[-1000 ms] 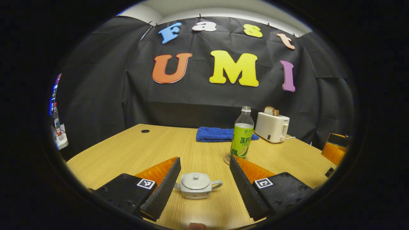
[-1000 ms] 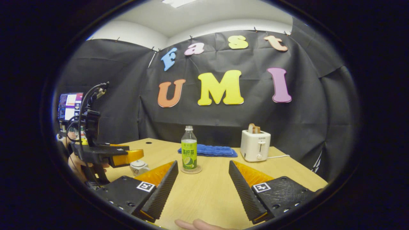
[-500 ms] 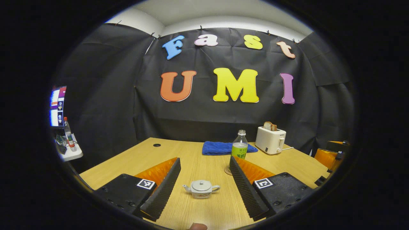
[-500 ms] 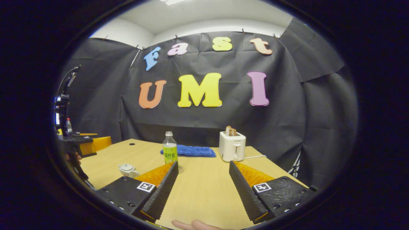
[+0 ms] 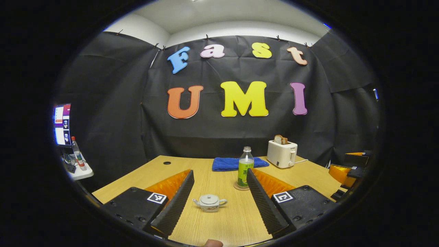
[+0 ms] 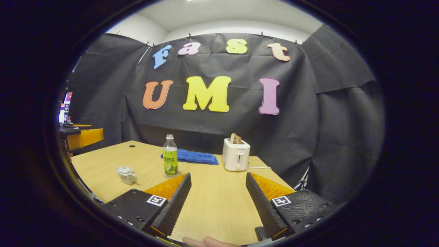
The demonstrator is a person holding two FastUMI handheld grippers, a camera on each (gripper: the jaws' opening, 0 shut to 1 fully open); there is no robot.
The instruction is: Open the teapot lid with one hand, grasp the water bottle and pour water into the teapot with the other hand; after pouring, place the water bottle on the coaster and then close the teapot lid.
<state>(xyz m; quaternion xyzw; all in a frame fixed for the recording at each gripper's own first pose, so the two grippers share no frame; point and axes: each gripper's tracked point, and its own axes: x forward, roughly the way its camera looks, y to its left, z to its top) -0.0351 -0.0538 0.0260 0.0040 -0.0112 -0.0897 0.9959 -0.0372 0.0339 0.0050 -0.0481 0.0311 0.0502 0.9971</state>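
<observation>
Lid on, bottle on its coaster, both our grippers back

The small white ceramic teapot (image 5: 209,202) sits lidded on the wooden table (image 5: 219,219), and the green-labelled plastic water bottle (image 5: 244,167) stands upright on the round coaster (image 5: 237,187). We hold our left gripper (image 5: 219,200) and right gripper (image 6: 217,202) wide apart and empty, probably clear of both.

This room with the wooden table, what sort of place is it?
Probably a staged recording booth, not a real kitchen: black cloth wall behind a table set with a teapot, a bottle and a toaster.
</observation>
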